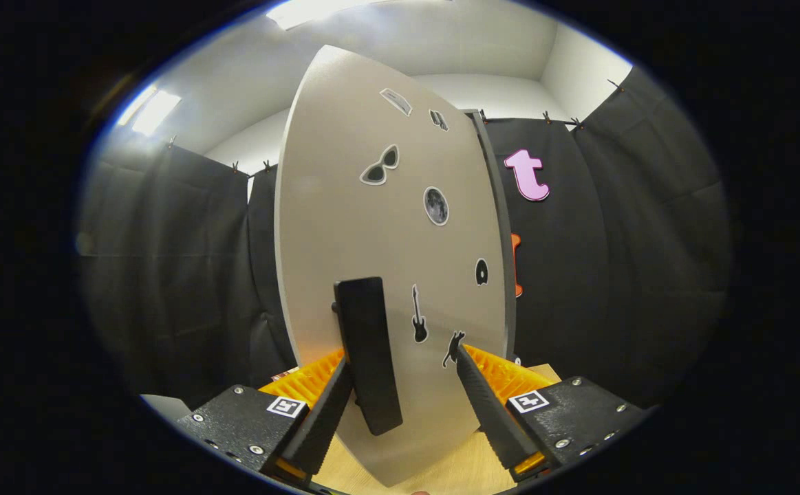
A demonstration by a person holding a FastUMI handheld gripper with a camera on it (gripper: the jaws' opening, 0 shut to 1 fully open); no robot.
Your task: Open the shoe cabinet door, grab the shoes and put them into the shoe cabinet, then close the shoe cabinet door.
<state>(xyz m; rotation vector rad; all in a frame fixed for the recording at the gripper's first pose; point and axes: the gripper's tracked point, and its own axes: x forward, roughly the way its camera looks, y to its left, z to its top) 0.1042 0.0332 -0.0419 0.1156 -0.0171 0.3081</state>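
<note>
Between the fingers of the gripper (403, 385), a dark upright handle (369, 354) is standing out from the grey door (344, 206) of the shoe cabinet, which is rising tall just ahead and carrying small stickers: sunglasses (380, 166), a moon (435, 205), a guitar (419, 316). The fingers are spread fairly wide; the left one is lying against or just beside the handle's lower edge, while the right one is standing clear of it, so nothing is clamped. A pale wooden floor (455, 474) is showing under the door's foot, and black cloth is hanging beyond on both sides.

Judging by the scene, the step in hand is working the door by its handle, though whether it is swinging open or shut cannot be told, since the cabinet's inside and the shoes are out of sight behind the panel. To do it well, the person would be centring the handle between the fingers, closing them until both press on it, then moving along the door's arc rather than pulling straight, so the grip is not twisting off. A one-sided hook with the left finger looks likely to slip.
</note>
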